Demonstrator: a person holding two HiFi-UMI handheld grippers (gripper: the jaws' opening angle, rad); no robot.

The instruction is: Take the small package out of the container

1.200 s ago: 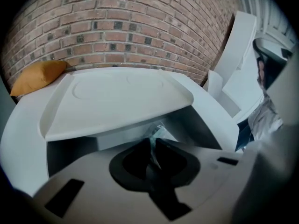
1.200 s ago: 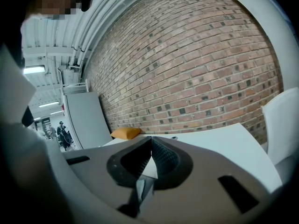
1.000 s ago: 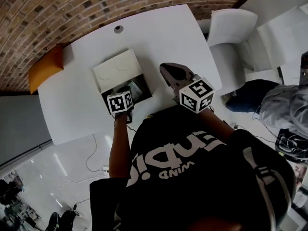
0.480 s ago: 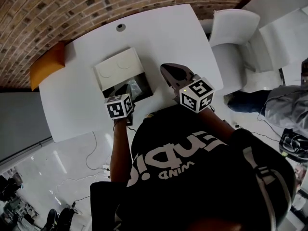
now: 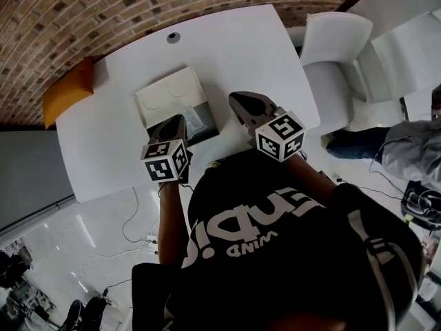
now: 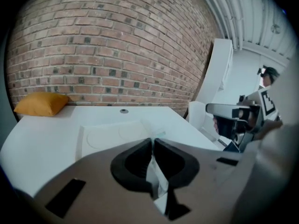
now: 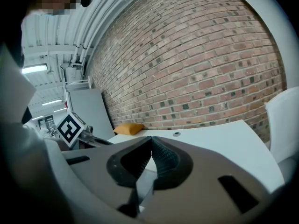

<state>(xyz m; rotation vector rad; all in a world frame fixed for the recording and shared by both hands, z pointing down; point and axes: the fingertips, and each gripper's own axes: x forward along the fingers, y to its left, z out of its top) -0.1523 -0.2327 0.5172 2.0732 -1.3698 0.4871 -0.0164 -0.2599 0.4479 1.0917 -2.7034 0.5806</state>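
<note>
Smooth table (image 5: 234, 54) — rough brick wall (image 5: 103, 5)

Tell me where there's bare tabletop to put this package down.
Bare table left of the container, toward the orange cushion, and beyond the right gripper up to the grommet hole. Crowded at the near edge, from left gripper to right.

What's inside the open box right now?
The box looks dark inside, with a greyish shiny patch; what it is I cannot tell. The left tongs, shut on a thin pale package, cover its near-left part.

Bright even daylight, heavy fisheye edge distortion
</note>
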